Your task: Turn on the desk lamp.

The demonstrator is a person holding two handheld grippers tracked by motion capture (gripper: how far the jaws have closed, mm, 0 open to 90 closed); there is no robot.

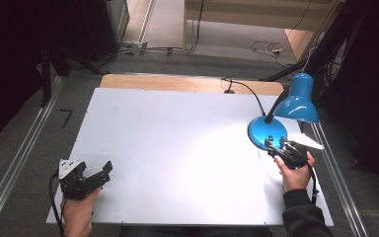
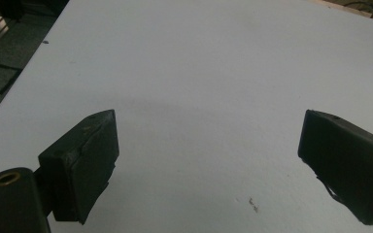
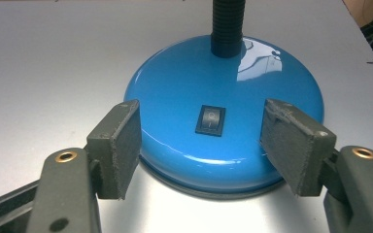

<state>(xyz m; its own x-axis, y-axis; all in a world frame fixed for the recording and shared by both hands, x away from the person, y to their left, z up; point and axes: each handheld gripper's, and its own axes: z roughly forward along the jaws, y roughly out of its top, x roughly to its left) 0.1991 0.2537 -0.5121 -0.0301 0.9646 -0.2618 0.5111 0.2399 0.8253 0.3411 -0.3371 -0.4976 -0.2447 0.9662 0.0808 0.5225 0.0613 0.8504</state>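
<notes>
blue desk lamp [image 1: 282, 118] at the counter's [image 1: 177, 148] right edge, shade lit. right hand-held gripper [image 3: 201, 141] poised at the base [image 3: 223, 111], jaws apart either side of the rocker switch [image 3: 210, 120], gripping nothing. left hand-held gripper [image 2: 209, 160] open and empty near the front-left corner. to work the switch well, close the jaws and press one tip squarely on the rocker.

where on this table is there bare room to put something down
The white table top is bare from the left gripper across to the blue lamp base, and back to its wooden far edge. It is crowded only at the right: lamp base, lamp shade, cord and the right gripper.
</notes>
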